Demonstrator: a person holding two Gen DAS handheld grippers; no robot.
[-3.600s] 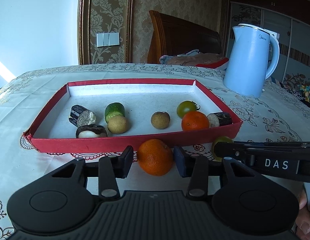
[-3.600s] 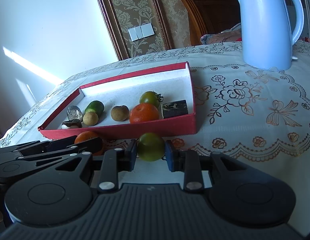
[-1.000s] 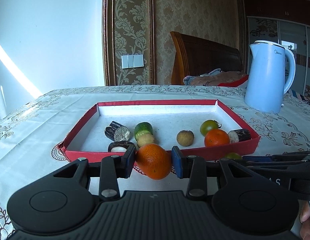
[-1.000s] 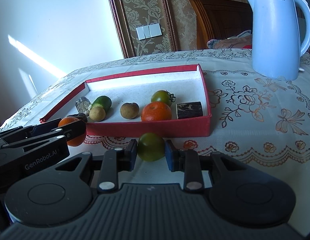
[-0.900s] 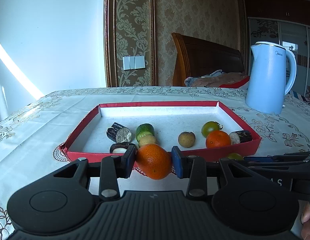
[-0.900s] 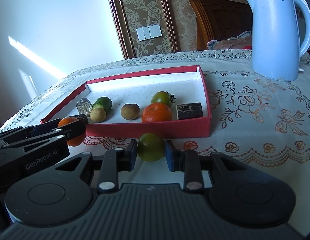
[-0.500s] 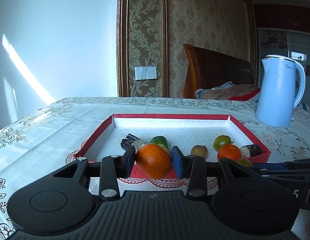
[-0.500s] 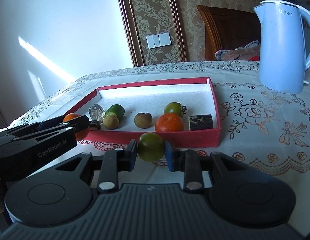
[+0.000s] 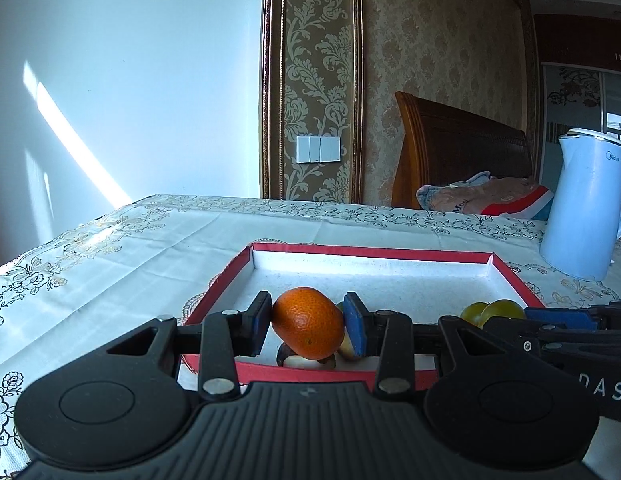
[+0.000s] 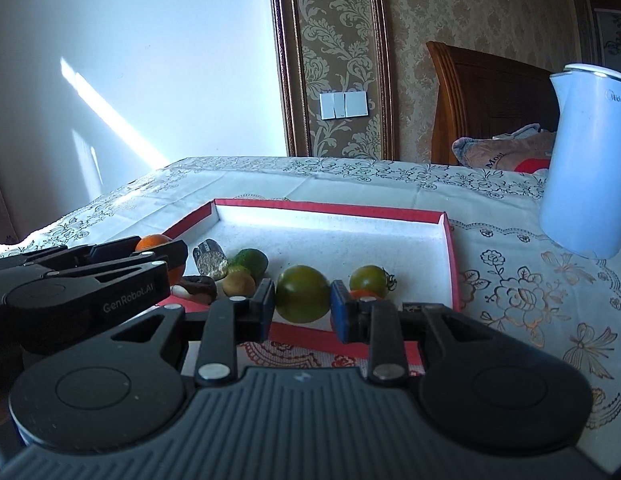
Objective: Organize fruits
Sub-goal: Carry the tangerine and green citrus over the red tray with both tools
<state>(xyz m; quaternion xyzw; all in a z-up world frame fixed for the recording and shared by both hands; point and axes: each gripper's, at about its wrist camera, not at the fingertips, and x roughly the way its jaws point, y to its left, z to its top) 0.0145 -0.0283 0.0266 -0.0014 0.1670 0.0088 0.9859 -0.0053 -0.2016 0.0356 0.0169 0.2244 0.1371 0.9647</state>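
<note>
White "GenRobot.AI" on left tool (image 10: 158, 254), "Midea" kettle (image 10: 586, 160)

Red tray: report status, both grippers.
Left gripper shut on orange. Right gripper shut on green tomato. Both above red tray near edge. Fruit already inside; far half bare.

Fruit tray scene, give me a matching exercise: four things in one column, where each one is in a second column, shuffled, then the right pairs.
Things:
1. orange
2. big green tomato
3. blue kettle
4. small green tomato with stem

Places:
A. lying in the red tray
B. clamped in the right claw
C. clamped in the left claw
D. standing on the tablecloth, outside the tray

Pairs: 1-C, 2-B, 3-D, 4-A
</note>
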